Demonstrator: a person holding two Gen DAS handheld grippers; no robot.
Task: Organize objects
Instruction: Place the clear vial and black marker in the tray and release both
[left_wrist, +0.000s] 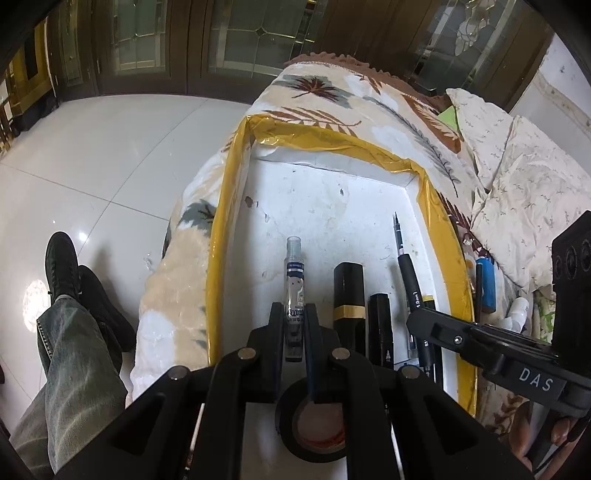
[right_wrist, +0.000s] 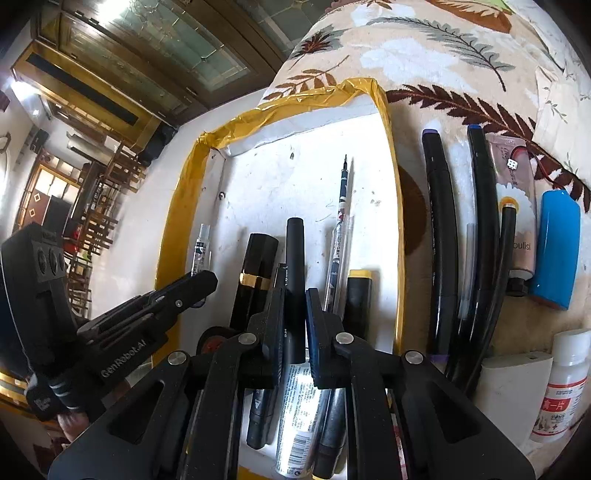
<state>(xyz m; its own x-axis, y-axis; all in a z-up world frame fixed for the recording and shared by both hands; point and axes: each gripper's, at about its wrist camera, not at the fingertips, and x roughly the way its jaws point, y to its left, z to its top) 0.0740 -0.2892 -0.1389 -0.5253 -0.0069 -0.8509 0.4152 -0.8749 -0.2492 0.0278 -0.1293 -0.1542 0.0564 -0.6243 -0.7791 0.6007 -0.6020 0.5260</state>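
Step in hand looks like placing: both tongs hold pens low over the white tray (left_wrist: 332, 192) with the yellow-taped rim, which sits on a leaf-print blanket (left_wrist: 332, 96). Left tongs (left_wrist: 293, 314) are clenched on a clear pen (left_wrist: 293, 284), tip pointing at the far wall, at the left end of the row. Right tongs (right_wrist: 295, 306) are clamped on a black pen (right_wrist: 294, 266), over the middle of the row. Tray already holds a black tube with a gold band (left_wrist: 348, 295), a black marker (left_wrist: 380, 325), a fine-tipped pen (left_wrist: 402, 251), a yellow-capped marker (right_wrist: 359, 295) and a roll of black tape (left_wrist: 314, 424) at the near end. Next move likely calls for lowering each pen flat into a free lane parallel to the others, then releasing; lanes are tight, so neighbours may get nudged. Not yet sorted, beside the tray on the blanket: a purple-capped marker (right_wrist: 439, 240), a blue-capped marker (right_wrist: 484, 221), a blue lighter (right_wrist: 557, 251), a small white bottle (right_wrist: 565, 384).
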